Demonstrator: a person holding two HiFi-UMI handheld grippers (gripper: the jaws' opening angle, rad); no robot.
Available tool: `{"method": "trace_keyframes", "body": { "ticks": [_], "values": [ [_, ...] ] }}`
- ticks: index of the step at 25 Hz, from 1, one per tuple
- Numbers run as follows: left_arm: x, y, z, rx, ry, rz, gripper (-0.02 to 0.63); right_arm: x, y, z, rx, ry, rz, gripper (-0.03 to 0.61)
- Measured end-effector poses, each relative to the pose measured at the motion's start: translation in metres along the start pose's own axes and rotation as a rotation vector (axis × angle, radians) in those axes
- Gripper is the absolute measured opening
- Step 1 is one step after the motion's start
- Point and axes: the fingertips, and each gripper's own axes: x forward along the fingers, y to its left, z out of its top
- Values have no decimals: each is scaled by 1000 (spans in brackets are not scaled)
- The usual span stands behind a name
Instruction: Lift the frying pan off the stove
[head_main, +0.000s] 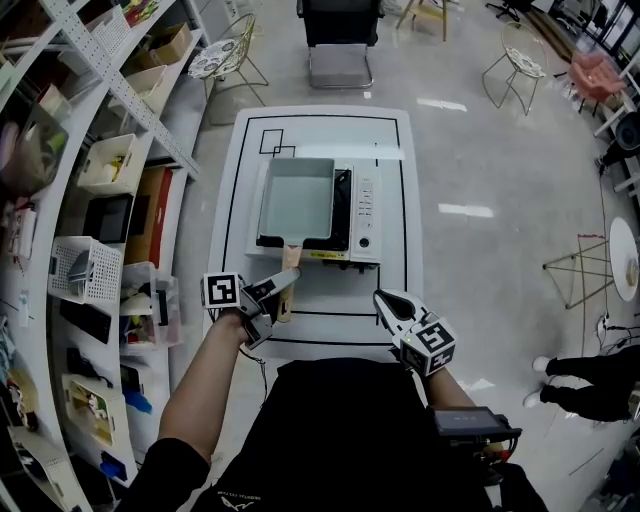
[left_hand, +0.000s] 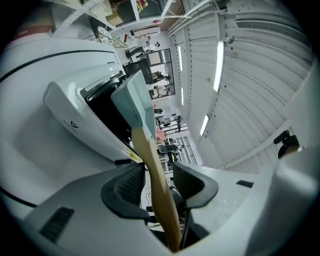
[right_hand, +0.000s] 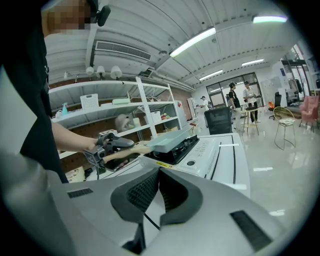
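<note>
While the right gripper (head_main: 393, 304) hangs clenched and empty nearest the person, the left gripper (head_main: 278, 292) stands released around the pan's wooden handle (head_main: 290, 262) — a gap shows between the handle and one pad. Just ahead of the left gripper, the frying pan (head_main: 297, 198) sits on the stove (head_main: 366, 215) — ahead and left of the right gripper — on the white worktop (head_main: 325, 135).
</note>
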Motion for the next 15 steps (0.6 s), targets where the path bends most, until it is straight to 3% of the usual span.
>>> {"method": "trace_keyframes", "body": {
  "ticks": [6,15],
  "values": [
    [-1,6,-2,-34,9,5,127,-3,-2,-6,15,-1,2,26],
    [-3,7,-2,-112,-24,10,103,-9,-5,-7,25,-2,6,26]
  ]
}}
